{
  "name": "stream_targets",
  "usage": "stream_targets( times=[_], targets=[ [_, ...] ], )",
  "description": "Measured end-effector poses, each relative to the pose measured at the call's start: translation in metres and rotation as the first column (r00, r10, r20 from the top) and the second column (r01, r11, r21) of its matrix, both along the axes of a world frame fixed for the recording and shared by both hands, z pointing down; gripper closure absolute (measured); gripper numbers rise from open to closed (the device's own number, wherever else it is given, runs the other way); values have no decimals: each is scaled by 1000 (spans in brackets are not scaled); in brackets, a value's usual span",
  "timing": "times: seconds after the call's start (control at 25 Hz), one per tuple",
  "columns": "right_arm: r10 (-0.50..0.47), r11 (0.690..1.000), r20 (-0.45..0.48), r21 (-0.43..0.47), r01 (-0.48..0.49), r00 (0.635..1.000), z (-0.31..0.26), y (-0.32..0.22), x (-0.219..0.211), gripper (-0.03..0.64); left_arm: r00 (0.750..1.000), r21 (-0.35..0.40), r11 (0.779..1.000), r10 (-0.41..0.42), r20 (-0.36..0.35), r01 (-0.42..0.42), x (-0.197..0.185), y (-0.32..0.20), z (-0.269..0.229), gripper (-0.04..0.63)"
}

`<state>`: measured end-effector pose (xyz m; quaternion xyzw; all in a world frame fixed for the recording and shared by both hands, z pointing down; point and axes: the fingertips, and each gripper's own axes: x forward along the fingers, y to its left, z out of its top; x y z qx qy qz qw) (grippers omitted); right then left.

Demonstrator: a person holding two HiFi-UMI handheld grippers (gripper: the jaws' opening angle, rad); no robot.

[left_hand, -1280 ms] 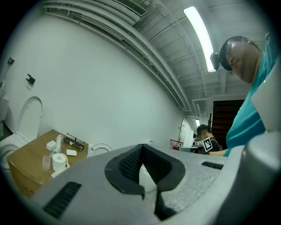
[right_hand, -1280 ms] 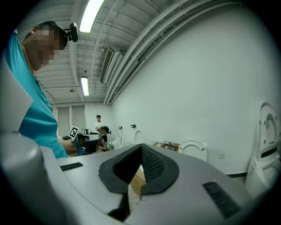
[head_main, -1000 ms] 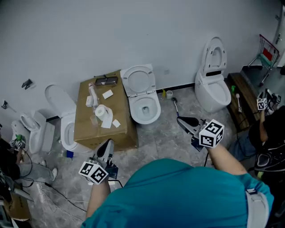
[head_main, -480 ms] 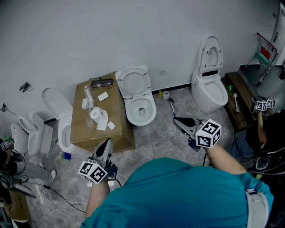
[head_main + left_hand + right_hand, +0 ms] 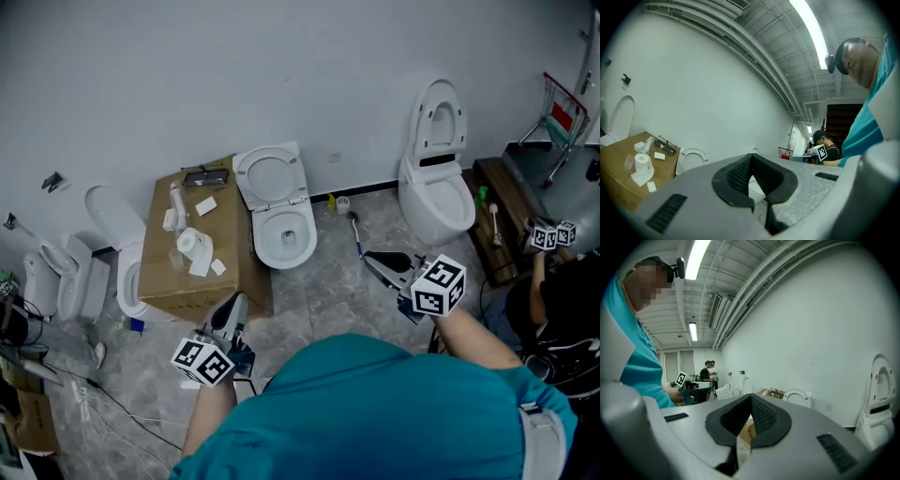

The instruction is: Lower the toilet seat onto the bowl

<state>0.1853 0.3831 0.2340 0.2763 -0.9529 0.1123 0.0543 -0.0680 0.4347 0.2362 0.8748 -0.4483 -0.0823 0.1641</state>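
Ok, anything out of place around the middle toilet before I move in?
Some clutter. A cardboard box stands right beside the toilet, strewn with a paper roll and loose scraps. A brush lies flat on the floor on its other side. The seat is up.

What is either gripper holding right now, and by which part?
Nothing is held. The left gripper and right gripper are both shut on nothing, apart from the toilet.

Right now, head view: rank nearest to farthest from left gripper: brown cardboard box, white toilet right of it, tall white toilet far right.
1. Brown cardboard box, just ahead of left gripper.
2. White toilet, right of box.
3. Tall white toilet, far right.
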Motion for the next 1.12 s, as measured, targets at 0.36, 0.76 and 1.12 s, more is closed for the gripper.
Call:
stream_targets(
  times=[0.36, 0.76, 1.12],
  targets=[
    [-25, 1000, -7, -17, 25, 1000, 15, -34, -24, 620, 1000, -32, 999, 12, -7, -12, -15, -34, 15, 592],
    [45, 999, 11, 26, -45, 999, -4, -110, -146, 620, 991, 1, 991, 132, -17, -132, -130, -132, 9, 591],
    [94, 995, 2, 12, -94, 996, -3, -177, -214, 620, 984, 1, 984, 176, -17, -176, -202, -208, 15, 591]
  ],
)
